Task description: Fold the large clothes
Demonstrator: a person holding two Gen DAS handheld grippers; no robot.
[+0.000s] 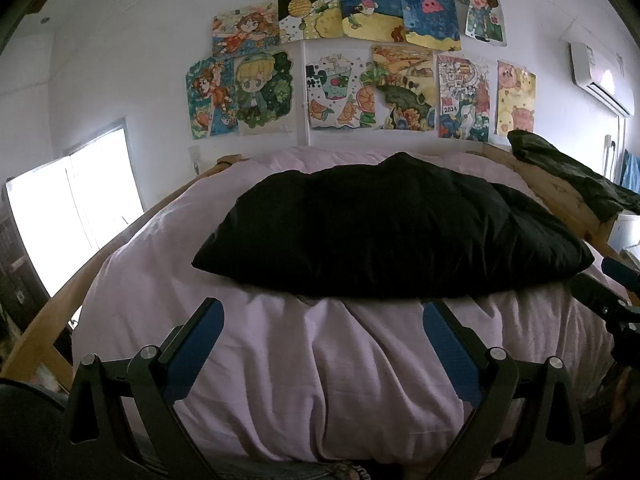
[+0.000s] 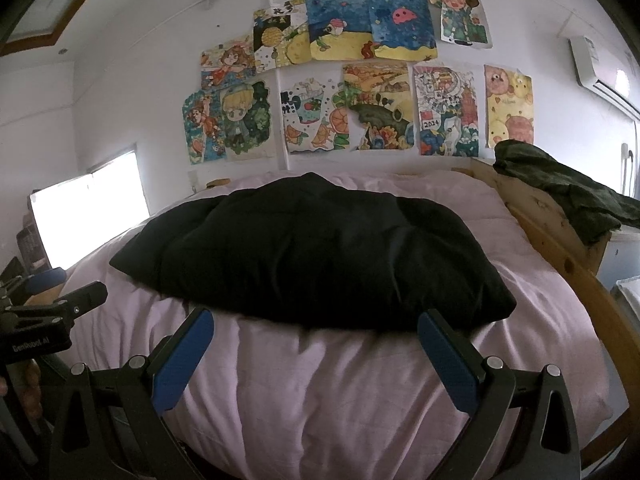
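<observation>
Left gripper [image 1: 322, 312]: nearest us, jaws spread wide, nothing between them, hovering over the pink bedding [image 1: 320, 380].
Right gripper [image 2: 316, 322]: we see it equally wide apart, empty, just short of the garment's near edge.
Black garment [image 2: 312, 252]: lies spread in a bulky heap mid-bed on the pink bedding.
Bed frame [image 2: 540, 216]: wooden; a dark green cloth [image 2: 568, 188] is draped over its right corner.
Wall: we see children's drawings [image 1: 360, 60] taped above the bed.

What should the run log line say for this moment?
left gripper: open, empty | right gripper: open, empty | black garment: bundled on pink duvet, untouched | dark green garment: on wooden bed frame
</observation>
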